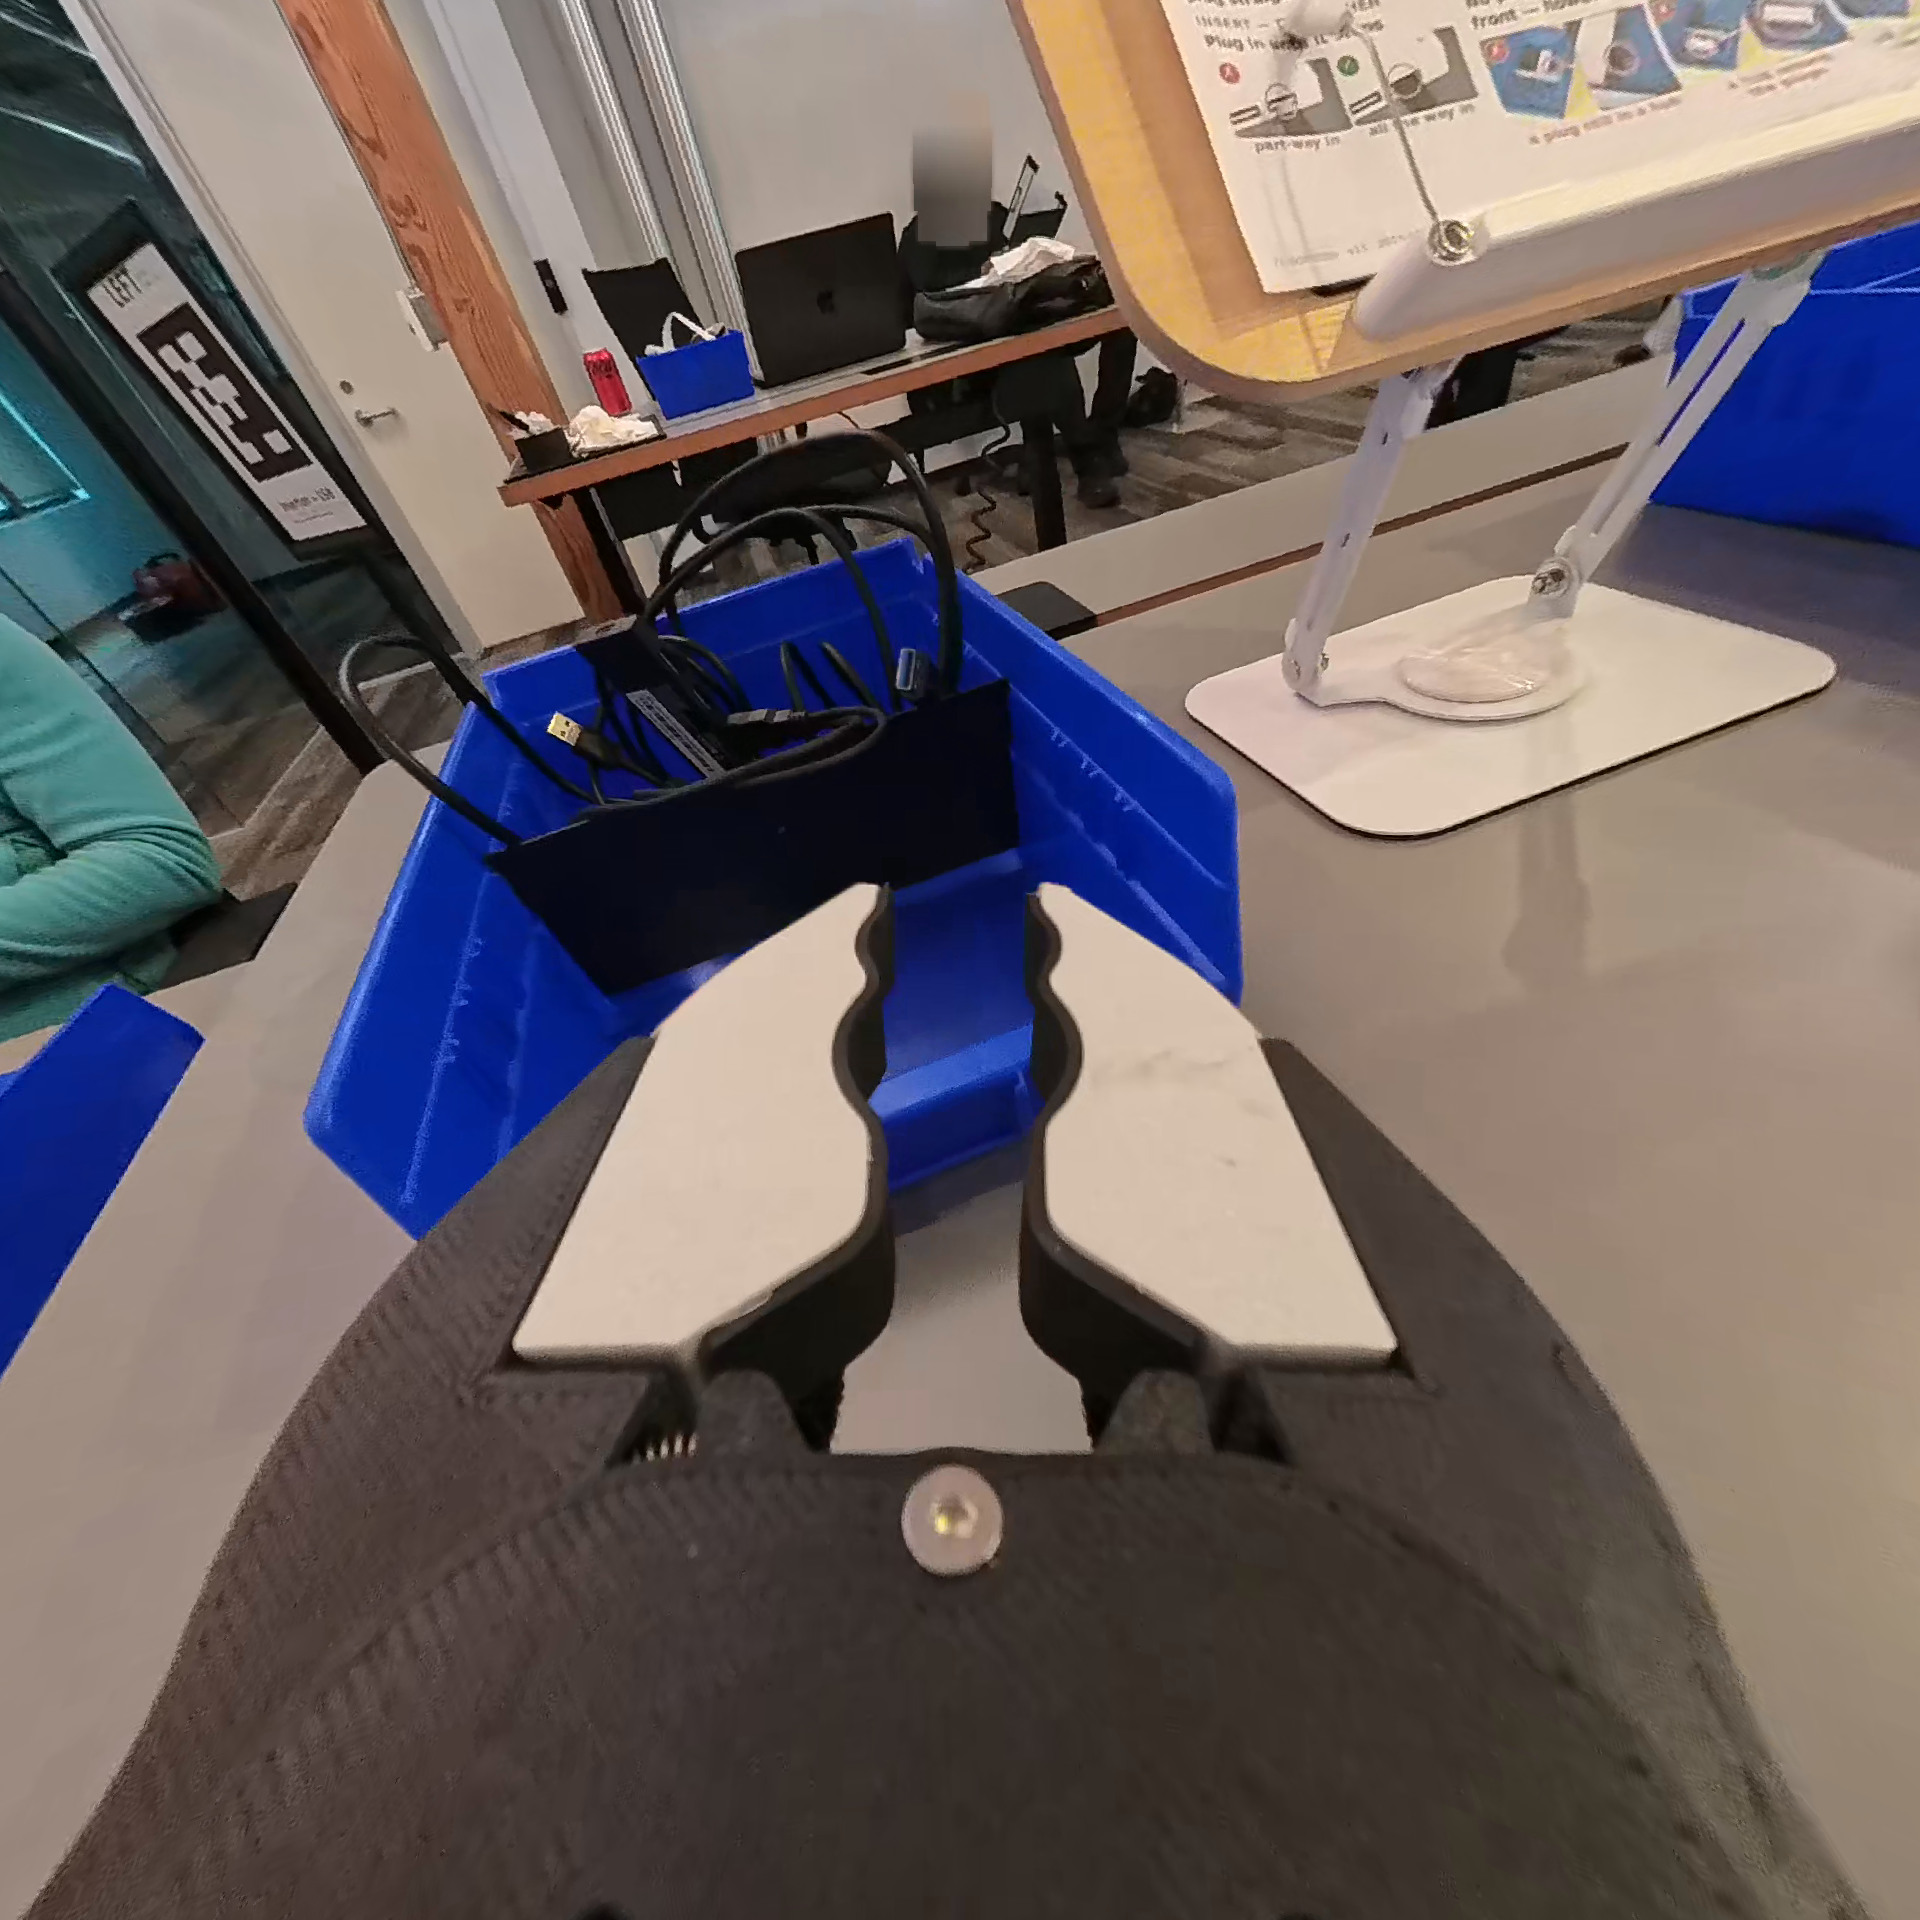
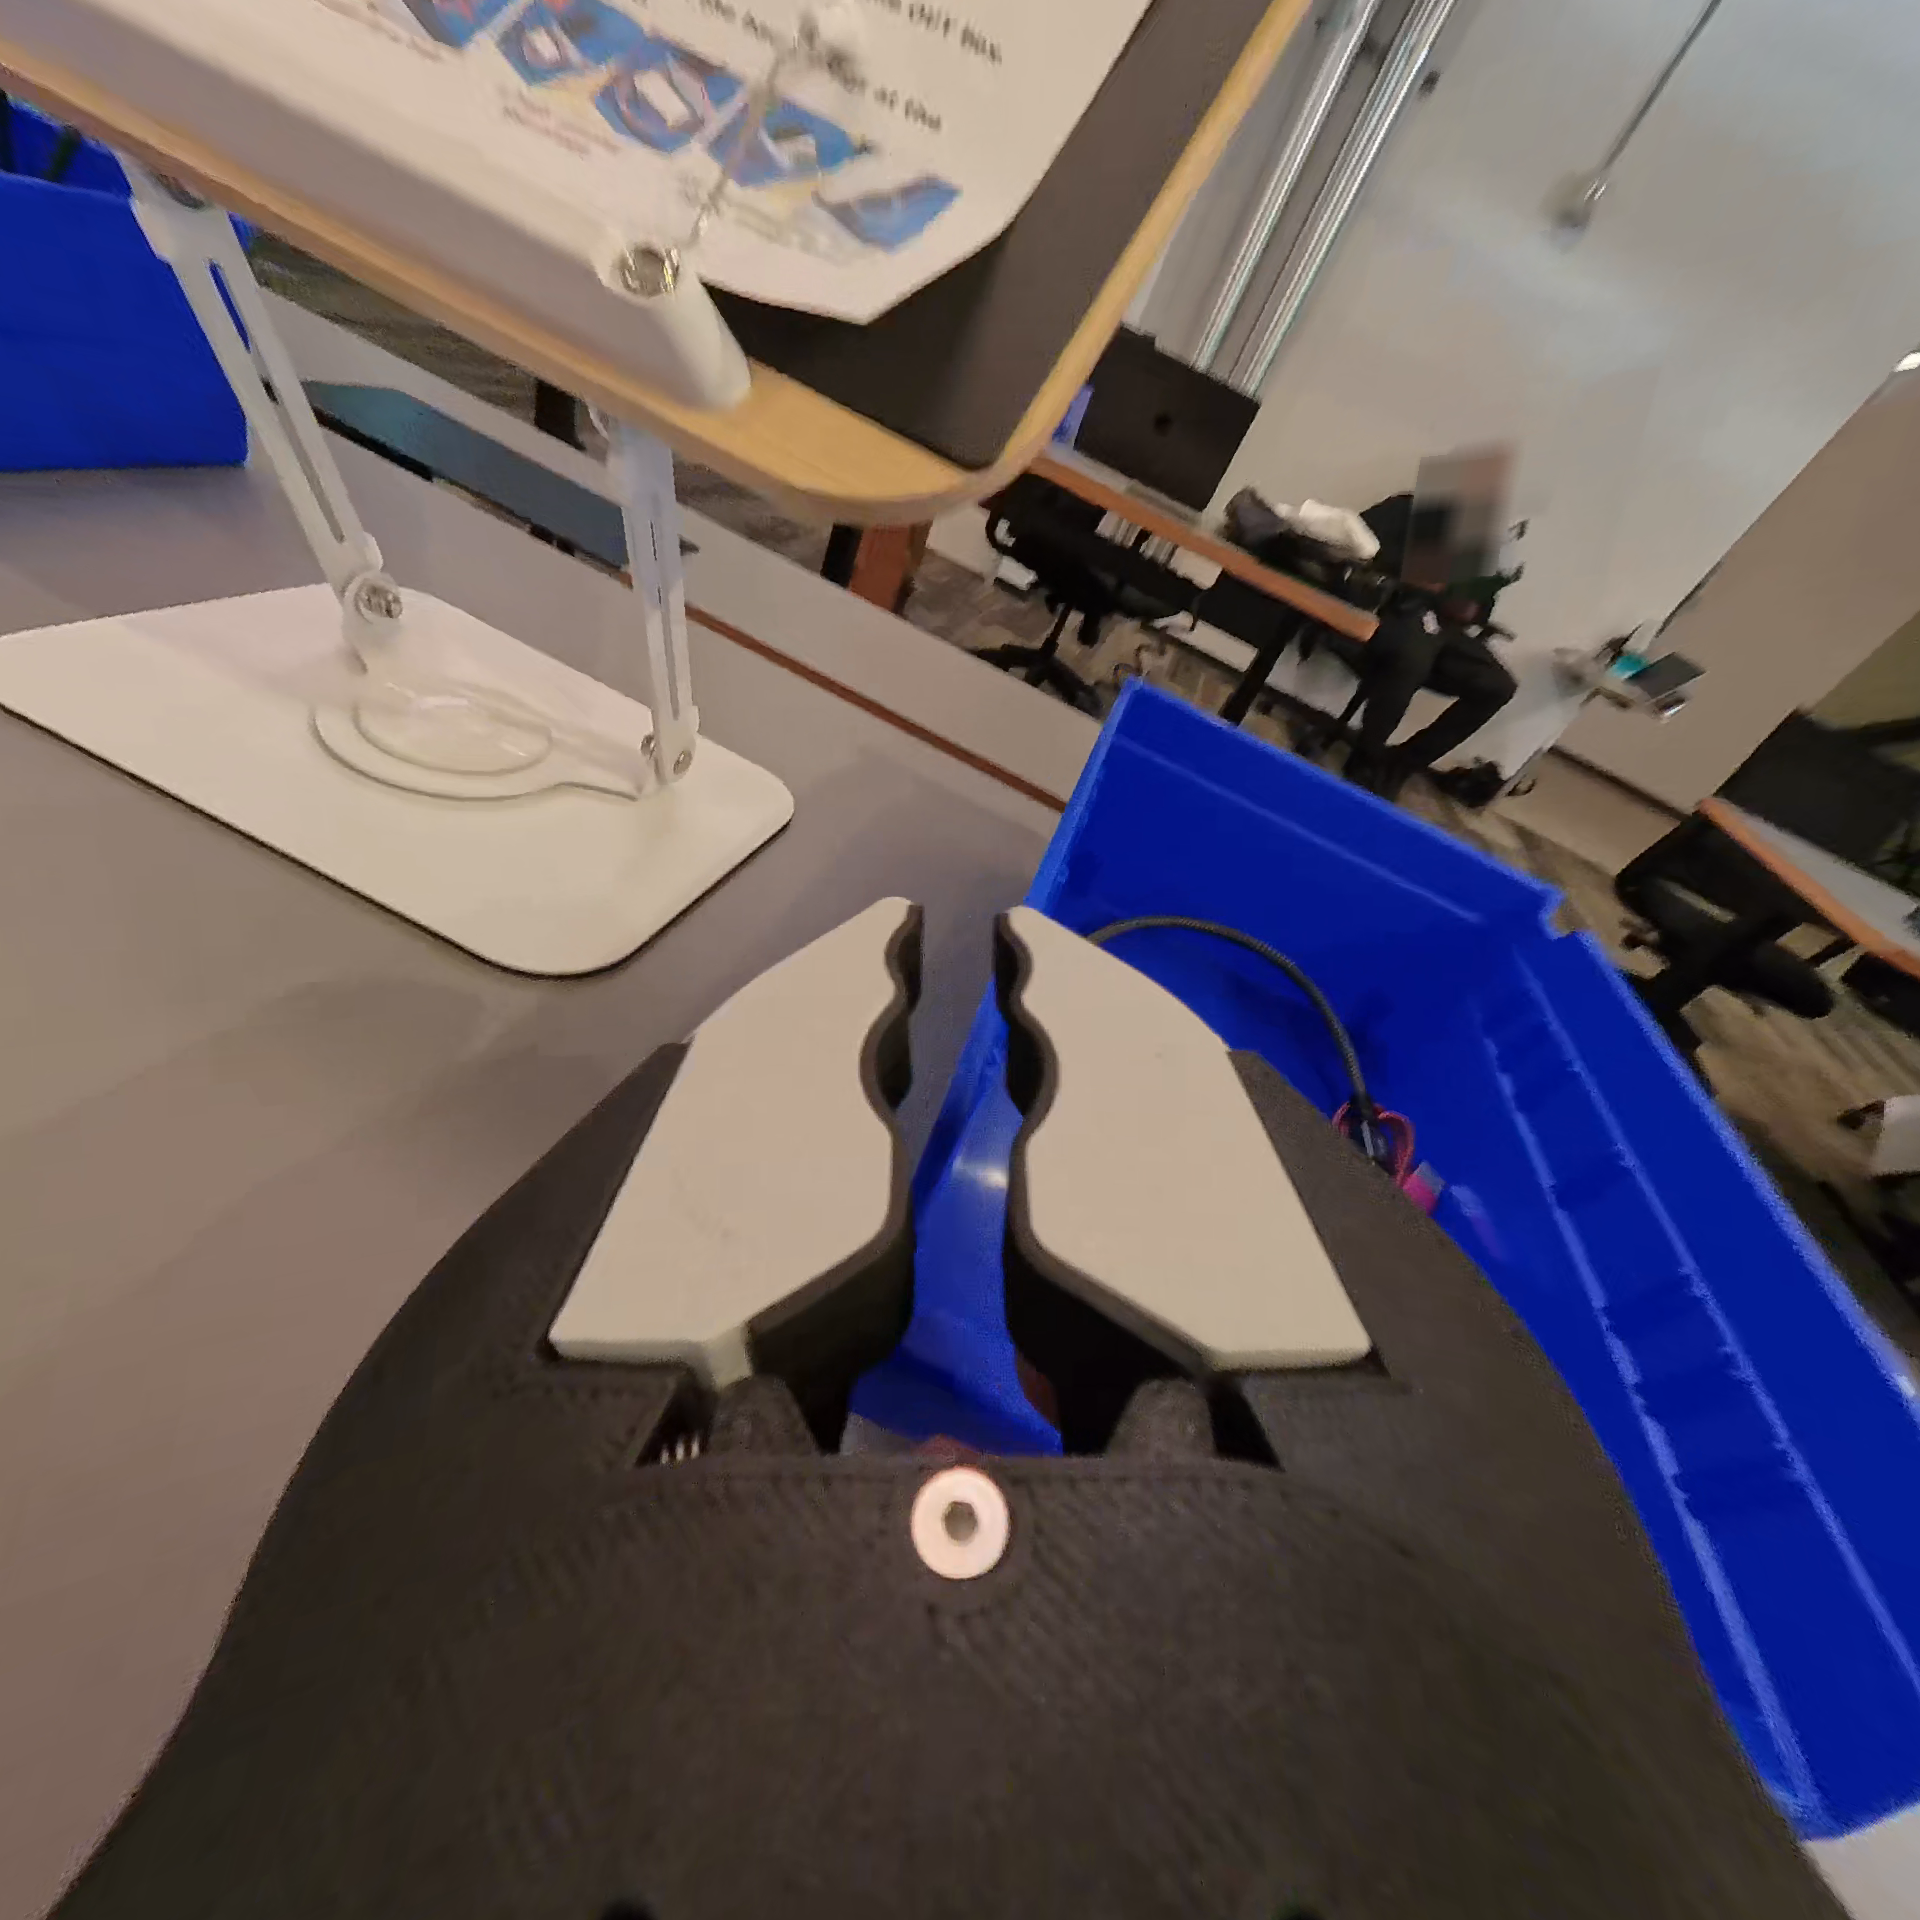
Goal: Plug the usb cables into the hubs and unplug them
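Observation:
In the left wrist view my left gripper [image 1: 958, 904] is open with nothing between its pads, held over the near end of a blue bin [image 1: 1122, 790]. Behind a dark divider [image 1: 769, 831] in that bin lie black USB cables [image 1: 790, 623], a gold-tipped plug [image 1: 566, 730], a blue-tipped plug [image 1: 910, 665] and a hub [image 1: 675, 727]. In the right wrist view my right gripper [image 2: 958, 930] is open a little, with nothing between its pads, above the left wall of another blue bin [image 2: 1403, 862]. That bin holds a black braided cable [image 2: 1288, 987] and some red wires [image 2: 1377, 1127].
A white stand [image 1: 1507, 717] on the grey table [image 1: 1610, 1143] carries a wooden board with an instruction sheet [image 1: 1455, 125]; it also shows in the right wrist view [image 2: 416, 790]. More blue bins sit at the edges [image 1: 1808, 416] [image 2: 94, 312]. A person's teal sleeve [image 1: 73, 821] is at left.

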A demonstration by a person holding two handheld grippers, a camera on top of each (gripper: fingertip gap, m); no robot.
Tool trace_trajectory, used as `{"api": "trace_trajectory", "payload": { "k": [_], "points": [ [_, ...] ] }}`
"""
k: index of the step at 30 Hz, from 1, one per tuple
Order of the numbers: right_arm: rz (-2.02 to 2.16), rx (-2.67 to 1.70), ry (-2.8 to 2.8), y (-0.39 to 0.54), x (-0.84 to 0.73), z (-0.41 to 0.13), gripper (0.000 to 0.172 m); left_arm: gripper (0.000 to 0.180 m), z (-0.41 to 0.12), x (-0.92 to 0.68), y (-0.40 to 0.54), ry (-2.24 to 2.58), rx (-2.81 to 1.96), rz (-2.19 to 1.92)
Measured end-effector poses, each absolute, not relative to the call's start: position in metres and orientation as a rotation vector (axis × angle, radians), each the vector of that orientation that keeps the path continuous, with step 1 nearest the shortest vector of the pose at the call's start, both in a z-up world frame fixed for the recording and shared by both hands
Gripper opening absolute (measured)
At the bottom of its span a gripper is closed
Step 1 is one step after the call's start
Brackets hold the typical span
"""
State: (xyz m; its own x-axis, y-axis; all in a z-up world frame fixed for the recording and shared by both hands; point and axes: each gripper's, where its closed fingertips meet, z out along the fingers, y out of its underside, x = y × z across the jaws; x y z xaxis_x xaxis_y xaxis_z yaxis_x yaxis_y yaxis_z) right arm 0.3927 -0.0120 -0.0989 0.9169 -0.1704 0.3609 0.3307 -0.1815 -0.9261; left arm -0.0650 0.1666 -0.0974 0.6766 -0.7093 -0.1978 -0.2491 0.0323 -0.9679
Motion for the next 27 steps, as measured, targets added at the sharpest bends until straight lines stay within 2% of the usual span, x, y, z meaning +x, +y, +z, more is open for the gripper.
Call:
{"api": "trace_trajectory", "payload": {
  "k": [8,16,27],
  "points": [
    [-0.428,-1.6,-0.237,-0.014,0.351,-0.082,0.016,0.029,-0.096,-0.058,0.188,0.837,-1.574,-0.413],
    [-0.224,-1.646,-0.422,0.006,0.276,-0.106,0.0,0.028,-0.08,-0.046,0.207,0.841,-1.54,-0.387],
    [-0.079,-1.66,-0.394,0.01,0.275,-0.115,0.004,0.027,-0.031,-0.04,0.262,0.858,-1.485,-0.248]
  ]
}}
